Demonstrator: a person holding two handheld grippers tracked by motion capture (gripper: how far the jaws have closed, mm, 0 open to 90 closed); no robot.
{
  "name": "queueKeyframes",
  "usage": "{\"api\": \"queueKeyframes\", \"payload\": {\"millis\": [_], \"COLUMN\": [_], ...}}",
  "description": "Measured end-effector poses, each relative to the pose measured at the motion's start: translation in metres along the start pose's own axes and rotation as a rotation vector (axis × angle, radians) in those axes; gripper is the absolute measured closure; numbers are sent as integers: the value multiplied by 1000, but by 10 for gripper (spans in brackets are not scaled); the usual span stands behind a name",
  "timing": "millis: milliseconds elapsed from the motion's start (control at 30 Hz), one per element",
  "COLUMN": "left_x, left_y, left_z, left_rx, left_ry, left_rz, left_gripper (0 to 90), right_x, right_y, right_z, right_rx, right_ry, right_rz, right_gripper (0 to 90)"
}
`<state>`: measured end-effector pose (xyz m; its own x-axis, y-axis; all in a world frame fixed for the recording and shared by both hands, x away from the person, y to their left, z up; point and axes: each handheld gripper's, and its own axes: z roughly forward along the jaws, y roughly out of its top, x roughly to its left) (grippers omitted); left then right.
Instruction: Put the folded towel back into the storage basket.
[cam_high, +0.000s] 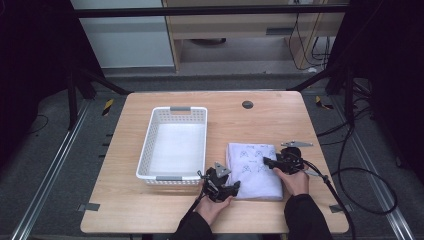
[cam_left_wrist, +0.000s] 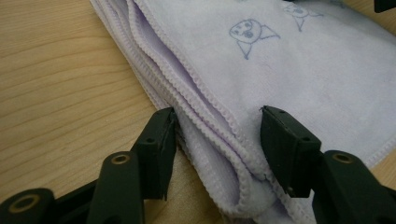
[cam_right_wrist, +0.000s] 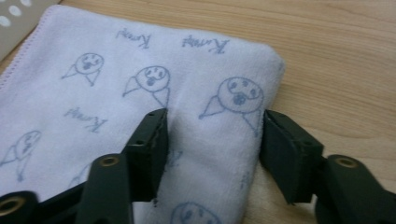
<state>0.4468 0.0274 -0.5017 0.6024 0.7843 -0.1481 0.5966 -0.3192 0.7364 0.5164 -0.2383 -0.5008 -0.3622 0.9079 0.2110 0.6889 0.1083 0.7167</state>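
Towel (cam_high: 254, 171): folded, pale lilac, flat on my table (cam_high: 150, 210), just right of the white basket (cam_high: 172, 145).
Left gripper (cam_left_wrist: 217, 140): my jaws spread, straddling the towel's stacked hemmed edges; this close view shows the layers.
Right gripper (cam_right_wrist: 212, 140): jaws apart over the folded edge; the printed faces read clearly here.
High view: both my hands at the towel's near side.

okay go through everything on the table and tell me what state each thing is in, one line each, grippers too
Towel: folded into several layers, lying flat on the table beside the basket.
Basket: upright, empty.
Left gripper: open, jaws straddling the towel's stacked hemmed edges.
Right gripper: open, jaws astride the towel's folded edge.
Table: level, carrying the towel and basket.
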Motion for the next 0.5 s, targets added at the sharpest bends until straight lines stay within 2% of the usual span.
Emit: {"api": "queueKeyframes", "payload": {"millis": [167, 333, 500], "left_x": [0, -1, -5], "left_y": [0, 0, -2], "left_z": [0, -1, -2], "left_rx": [5, 3, -26], "left_ry": [-20, -40, -29], "left_rz": [-14, -21, -4], "left_gripper": [517, 584, 676], "right_x": [2, 4, 5], "right_y": [0, 0, 1], "right_z": [0, -3, -5], "right_rx": [1, -11, -23], "right_ry": [30, 51, 52], "right_rz": [18, -6, -28], "right_gripper": [540, 667, 711]}}
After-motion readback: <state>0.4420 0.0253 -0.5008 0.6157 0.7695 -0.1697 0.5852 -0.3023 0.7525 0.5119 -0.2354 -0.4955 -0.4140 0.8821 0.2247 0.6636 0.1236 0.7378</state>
